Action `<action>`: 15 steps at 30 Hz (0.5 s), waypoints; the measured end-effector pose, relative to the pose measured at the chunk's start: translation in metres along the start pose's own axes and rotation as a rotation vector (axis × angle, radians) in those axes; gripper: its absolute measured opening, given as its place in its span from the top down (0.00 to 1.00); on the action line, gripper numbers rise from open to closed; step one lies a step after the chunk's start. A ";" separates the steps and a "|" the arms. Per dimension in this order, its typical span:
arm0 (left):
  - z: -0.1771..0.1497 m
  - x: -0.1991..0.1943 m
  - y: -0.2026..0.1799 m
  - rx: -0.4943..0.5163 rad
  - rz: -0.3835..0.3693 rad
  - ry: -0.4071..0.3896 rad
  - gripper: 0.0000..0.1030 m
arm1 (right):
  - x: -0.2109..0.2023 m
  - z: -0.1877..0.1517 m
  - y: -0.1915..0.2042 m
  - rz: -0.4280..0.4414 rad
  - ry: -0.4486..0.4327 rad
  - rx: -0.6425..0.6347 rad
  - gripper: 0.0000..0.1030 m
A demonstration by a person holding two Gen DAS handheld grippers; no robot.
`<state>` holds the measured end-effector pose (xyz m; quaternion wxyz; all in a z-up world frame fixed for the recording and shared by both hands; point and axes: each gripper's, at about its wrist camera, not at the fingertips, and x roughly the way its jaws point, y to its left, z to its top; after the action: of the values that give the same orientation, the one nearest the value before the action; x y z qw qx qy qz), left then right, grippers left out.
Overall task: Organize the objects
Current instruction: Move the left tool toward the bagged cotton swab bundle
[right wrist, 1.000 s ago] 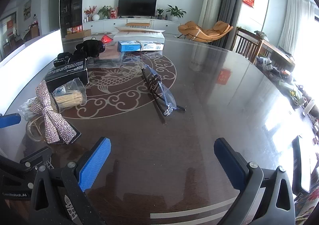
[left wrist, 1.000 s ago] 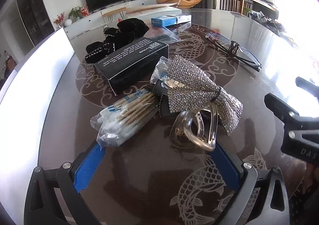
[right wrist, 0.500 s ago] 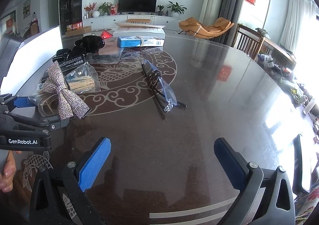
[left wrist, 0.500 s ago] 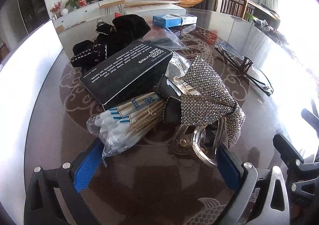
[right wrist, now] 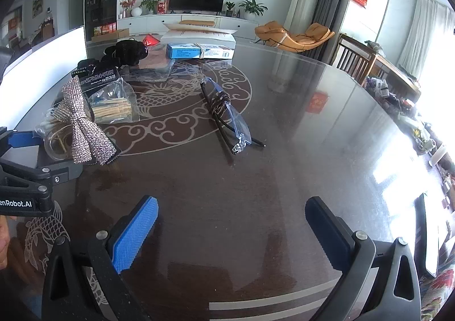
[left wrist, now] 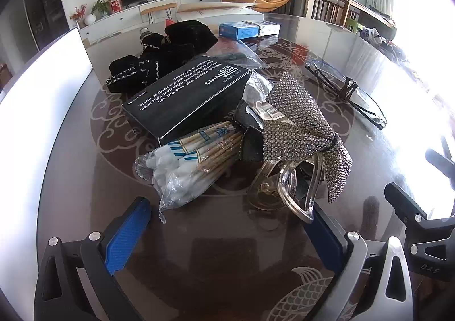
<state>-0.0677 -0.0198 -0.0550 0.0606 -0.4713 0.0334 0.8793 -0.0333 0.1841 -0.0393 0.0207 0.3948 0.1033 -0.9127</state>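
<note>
**A:** So how far along is this tidy-up? Looks barely started to me. The rhinestone bow clip (left wrist: 298,122) sits in a jumble near the left tongs (left wrist: 227,233), draped over a clear plastic claw clip (left wrist: 287,187), with the bag of cotton swabs (left wrist: 182,167) pressed against its left side and the black box (left wrist: 187,93) just behind.

**B:** Agreed, nothing reads as sorted yet. Left tongs are spread wide with nothing between the blue pads, the right pad just touching or almost touching the clear clip (can't tell which). My guess is the bow or the clip gets picked first.

**A:** Right tongs (right wrist: 230,233)?

**B:** Also wide open, empty, over bare dark surface (right wrist: 256,193), well apart from the pile. The folded glasses (right wrist: 227,113) lie ahead of them, alone in the middle.

**A:** Textures are all over the place. The bow is a studded, sparkly fabric pinched at the centre, probably floppy. The claw clip is hard, glossy, see-through. The swab bag is crinkly film around wooden sticks with white tips.

**B:** Farther out there's a black velvety heap with white trim (left wrist: 159,59), then a blue carton (left wrist: 247,29) at the far edge. The surface itself is glassy brown with pale swirl and fish patterns, so stuff may slide.
</note>
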 end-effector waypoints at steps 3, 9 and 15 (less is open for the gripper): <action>0.000 0.000 0.000 0.000 0.001 -0.004 0.00 | 0.004 0.000 0.000 0.000 0.019 -0.001 0.00; 0.000 0.000 -0.001 0.001 0.002 -0.007 0.00 | 0.006 -0.001 -0.002 0.014 0.032 0.005 0.00; 0.000 0.000 -0.001 0.000 0.002 -0.007 0.00 | 0.009 -0.002 -0.008 0.054 0.052 0.044 0.00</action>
<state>-0.0673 -0.0189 -0.0553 0.0597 -0.4681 0.0338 0.8810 -0.0393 0.1930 -0.0456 0.0341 0.4214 0.0728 -0.9033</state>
